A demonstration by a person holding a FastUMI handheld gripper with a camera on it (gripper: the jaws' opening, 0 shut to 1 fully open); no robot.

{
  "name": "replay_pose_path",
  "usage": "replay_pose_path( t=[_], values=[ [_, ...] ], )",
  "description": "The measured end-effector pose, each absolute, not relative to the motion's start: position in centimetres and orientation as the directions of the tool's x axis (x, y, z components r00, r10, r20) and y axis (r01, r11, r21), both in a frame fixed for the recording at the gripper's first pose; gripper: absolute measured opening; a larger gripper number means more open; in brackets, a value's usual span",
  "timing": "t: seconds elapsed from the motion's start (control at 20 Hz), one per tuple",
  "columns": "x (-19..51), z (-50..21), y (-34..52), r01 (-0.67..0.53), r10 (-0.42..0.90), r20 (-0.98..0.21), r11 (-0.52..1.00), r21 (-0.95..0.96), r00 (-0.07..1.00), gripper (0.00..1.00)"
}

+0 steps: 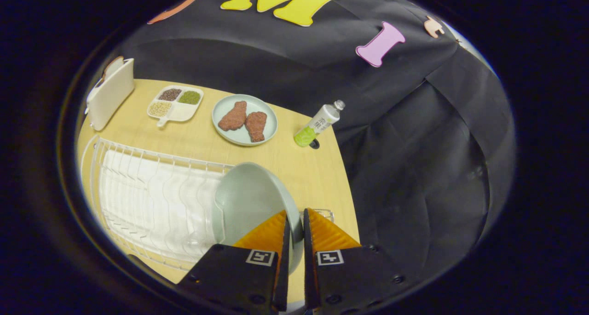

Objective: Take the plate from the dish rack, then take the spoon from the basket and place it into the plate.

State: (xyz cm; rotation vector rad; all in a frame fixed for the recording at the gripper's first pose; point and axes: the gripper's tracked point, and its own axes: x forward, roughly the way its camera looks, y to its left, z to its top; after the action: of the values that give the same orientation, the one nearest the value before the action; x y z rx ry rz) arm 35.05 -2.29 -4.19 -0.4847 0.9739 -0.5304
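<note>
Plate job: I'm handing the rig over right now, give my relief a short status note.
Tool: fingers closed on the rim of the pale green plate, one each side.
Plate: standing on edge at the end of the white dish rack, not clearly out of it yet.
Beyond it on the table: a second plate with food, a divided tray, a bottle.
Left: get the plate out, set it down, fetch the spoon, put it in.

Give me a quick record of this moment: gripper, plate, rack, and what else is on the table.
gripper: fingers closed on the plate's rim
plate: pale green, standing on edge in the dish rack
dish rack: white wire, on the wooden table
beyond: plate of fried pieces, divided tray, tube
</note>
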Motion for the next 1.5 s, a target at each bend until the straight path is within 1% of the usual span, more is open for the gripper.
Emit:
replay_pose_path(
  t=[0.15, 0.3, 0.45, 0.65, 0.8, 0.9, 1.15, 1.2, 1.3, 1.45, 1.5],
  values=[
    [34.5, -4.4, -2.2, 0.193, -0.636, -0.638, 0.757, -0.624, 0.434, 0.17],
    [34.0, -4.1, -1.3, 0.225, -0.646, -0.629, 0.753, -0.619, 0.431, 0.14],
    [33.8, -2.6, -1.1, 0.28, -0.696, -0.544, 0.701, -0.656, 0.468, 0.12],
    [33.2, -1.1, -0.8, 0.356, -0.75, -0.45, 0.639, -0.682, 0.484, 0.11],
    [32.5, -1.5, 0.0, 0.351, -0.727, -0.473, 0.668, -0.657, 0.498, 0.11],
    [31.9, -2.1, 1.2, 0.291, -0.66, -0.538, 0.732, -0.615, 0.524, 0.1],
    [29.2, -1.6, 2.4, 0.258, -0.503, -0.607, 0.856, -0.449, 0.615, 0.1],
    [28.4, -1.7, 2.7, 0.247, -0.45, -0.63, 0.888, -0.387, 0.633, 0.1],
    [26.6, -2.7, 4.0, 0.17, -0.299, -0.69, 0.953, -0.251, 0.659, 0.1],
    [23.0, -5.5, 5.9, 0.055, -0.063, -0.757, 0.998, -0.036, 0.651, 0.1],
    [21.8, -6.6, 6.2, 0.031, -0.005, -0.765, 0.999, 0.019, 0.644, 0.1]
  ],
)
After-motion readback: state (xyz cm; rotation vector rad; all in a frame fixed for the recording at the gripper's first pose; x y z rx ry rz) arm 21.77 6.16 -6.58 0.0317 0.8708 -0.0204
